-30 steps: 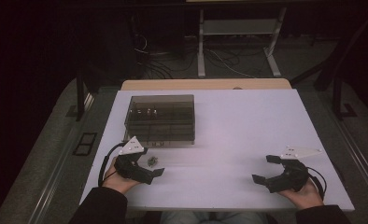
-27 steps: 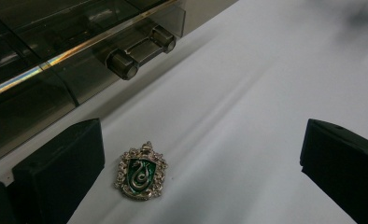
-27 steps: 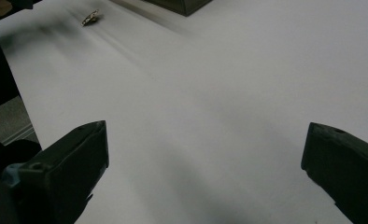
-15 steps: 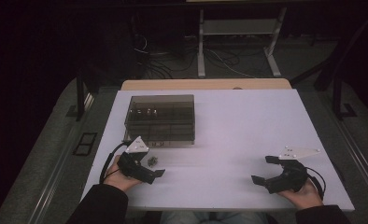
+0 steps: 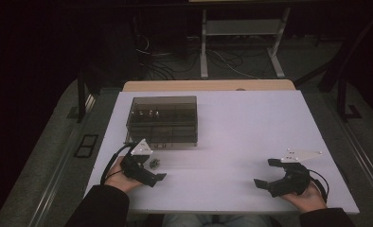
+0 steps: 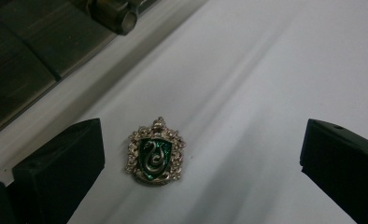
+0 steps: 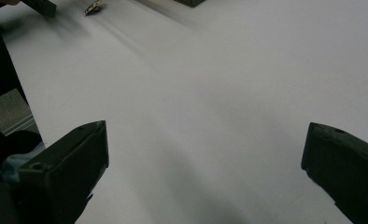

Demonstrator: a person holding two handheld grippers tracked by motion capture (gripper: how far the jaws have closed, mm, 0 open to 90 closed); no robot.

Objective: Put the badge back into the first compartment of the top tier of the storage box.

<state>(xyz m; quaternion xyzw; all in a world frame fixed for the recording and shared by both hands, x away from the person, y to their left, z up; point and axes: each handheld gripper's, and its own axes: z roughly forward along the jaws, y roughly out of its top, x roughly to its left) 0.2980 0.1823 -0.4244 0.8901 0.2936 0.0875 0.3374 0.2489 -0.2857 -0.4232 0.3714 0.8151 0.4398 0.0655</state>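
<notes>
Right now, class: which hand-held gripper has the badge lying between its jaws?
The left hand-held gripper: the green crest badge lies between its open jaws. The right hand-held gripper frames bare table.

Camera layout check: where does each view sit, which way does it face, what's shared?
High view: above the person's side, facing forward-down on the white table; both hands, left gripper, right gripper.
Left gripper view: looks down along its open jaws at a small green-and-silver crest pin by the smoky translucent plastic box.
Right gripper view: low across the table, open jaws.
All share the pin.

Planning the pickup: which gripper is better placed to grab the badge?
Left. The left gripper has its jaws open either side of the badge; the right gripper sits far across the table.
</notes>
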